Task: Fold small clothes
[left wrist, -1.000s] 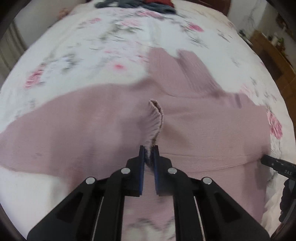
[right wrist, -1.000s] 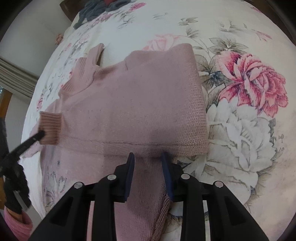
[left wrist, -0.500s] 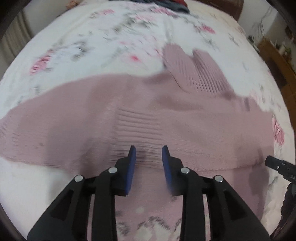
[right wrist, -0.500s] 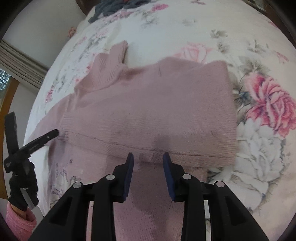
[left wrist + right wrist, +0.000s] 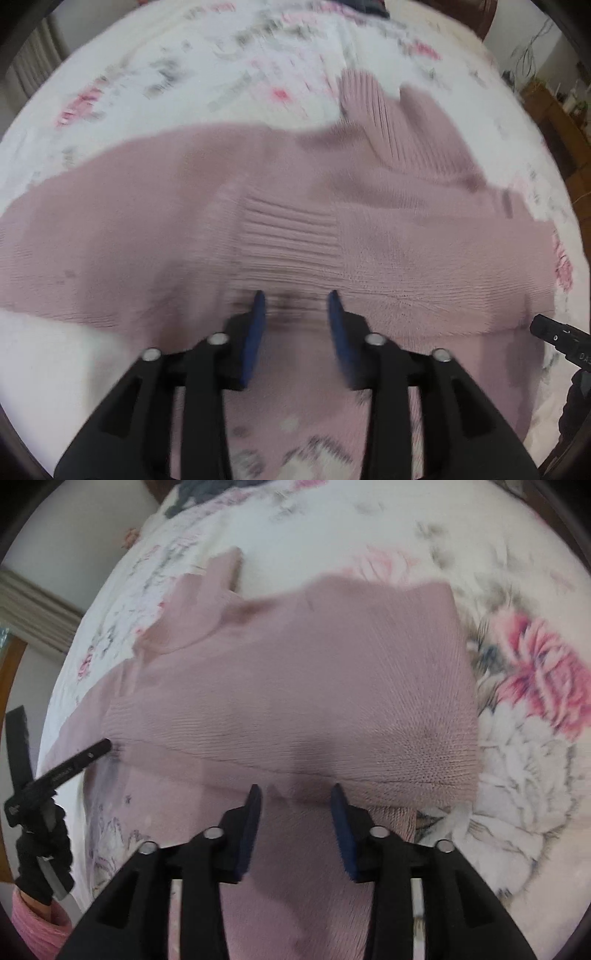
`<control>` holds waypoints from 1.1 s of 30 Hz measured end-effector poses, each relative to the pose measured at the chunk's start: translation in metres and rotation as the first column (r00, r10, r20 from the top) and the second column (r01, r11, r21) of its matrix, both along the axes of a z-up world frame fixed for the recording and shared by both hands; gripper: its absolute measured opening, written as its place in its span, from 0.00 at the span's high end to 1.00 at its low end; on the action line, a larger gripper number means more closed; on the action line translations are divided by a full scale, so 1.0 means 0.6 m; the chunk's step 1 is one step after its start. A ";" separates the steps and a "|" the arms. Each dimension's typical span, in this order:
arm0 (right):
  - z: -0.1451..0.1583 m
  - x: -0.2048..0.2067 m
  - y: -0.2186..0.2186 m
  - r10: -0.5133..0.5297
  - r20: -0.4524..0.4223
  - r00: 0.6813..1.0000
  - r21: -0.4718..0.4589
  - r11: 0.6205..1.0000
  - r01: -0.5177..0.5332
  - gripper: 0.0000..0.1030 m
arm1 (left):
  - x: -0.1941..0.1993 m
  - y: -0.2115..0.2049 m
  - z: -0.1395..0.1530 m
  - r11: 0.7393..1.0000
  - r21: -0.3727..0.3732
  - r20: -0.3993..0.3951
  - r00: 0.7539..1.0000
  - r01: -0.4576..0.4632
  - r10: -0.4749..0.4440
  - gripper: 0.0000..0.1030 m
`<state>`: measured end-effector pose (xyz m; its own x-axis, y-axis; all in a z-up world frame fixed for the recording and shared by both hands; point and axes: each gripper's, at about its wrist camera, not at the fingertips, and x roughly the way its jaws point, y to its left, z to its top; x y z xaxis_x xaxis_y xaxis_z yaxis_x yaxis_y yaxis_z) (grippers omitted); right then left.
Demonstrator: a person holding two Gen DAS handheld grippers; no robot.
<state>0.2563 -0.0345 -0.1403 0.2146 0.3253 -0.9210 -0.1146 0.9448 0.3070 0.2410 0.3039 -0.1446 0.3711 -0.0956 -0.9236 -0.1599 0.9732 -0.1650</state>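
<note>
Your left gripper (image 5: 295, 306) and right gripper (image 5: 295, 801) gape empty; the sweater (image 5: 295, 686) lies crosswise just ahead of both.

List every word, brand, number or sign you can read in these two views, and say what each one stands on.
"DA": white letters, cut off by the picture's edge, on the right claw's black finger in the left wrist view.
White lettering on the left claw's black finger in the right wrist view: too small and blurred to read.
Pink sweater: no label or print shows.
Floral bedspread: flowers only, no text.
</note>
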 end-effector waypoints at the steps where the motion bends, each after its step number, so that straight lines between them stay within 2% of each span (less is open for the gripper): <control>1: 0.011 -0.007 0.007 0.012 0.017 1.000 -0.003 1.000 -0.012 0.53 | -0.013 0.016 0.012 1.000 0.002 0.019 1.000 -0.014 0.014 0.49; 3: 0.034 -0.023 0.027 0.050 0.045 0.998 -0.003 0.999 -0.050 0.52 | -0.048 0.066 0.036 0.998 0.012 0.054 0.997 -0.061 0.060 0.46; 6: 0.048 -0.041 0.054 0.089 0.058 0.994 0.014 0.996 -0.090 0.52 | -0.101 0.146 0.044 0.989 0.010 0.053 0.988 -0.149 0.148 0.43; 10: 0.053 -0.062 0.104 0.139 0.065 0.988 0.024 0.990 -0.141 0.51 | -0.171 0.268 0.039 0.954 -0.009 0.036 0.953 -0.299 0.300 0.43; 12: 0.047 -0.073 0.126 0.157 0.059 0.986 0.030 0.987 -0.159 0.51 | -0.204 0.334 0.030 0.924 -0.030 0.028 0.923 -0.382 0.383 0.43; 13: 0.043 -0.076 0.134 0.164 0.052 0.985 0.037 0.985 -0.166 0.51 | -0.218 0.369 0.022 0.899 -0.058 0.020 0.900 -0.434 0.435 0.44; 17: 0.027 -0.092 0.160 0.196 0.040 0.980 0.001 0.981 -0.196 0.51 | -0.242 0.464 -0.003 0.827 -0.133 0.006 0.834 -0.546 0.552 0.45; 23: 0.008 -0.092 0.163 0.189 0.009 0.982 -0.022 0.982 -0.189 0.51 | -0.239 0.553 -0.026 0.740 -0.244 0.035 0.756 -0.627 0.653 0.46; 29: -0.024 -0.091 0.160 0.175 -0.023 0.984 -0.067 0.982 -0.176 0.51 | -0.225 0.606 -0.045 0.660 -0.360 0.049 0.694 -0.659 0.719 0.47; 31: -0.034 -0.092 0.157 0.169 -0.036 0.985 -0.066 0.983 -0.171 0.51 | -0.223 0.616 -0.046 0.647 -0.373 0.052 0.682 -0.665 0.730 0.49; 33: -0.041 -0.092 0.155 0.162 -0.044 0.986 -0.063 0.984 -0.164 0.51 | -0.216 0.619 -0.046 0.649 -0.376 0.063 0.681 -0.661 0.730 0.54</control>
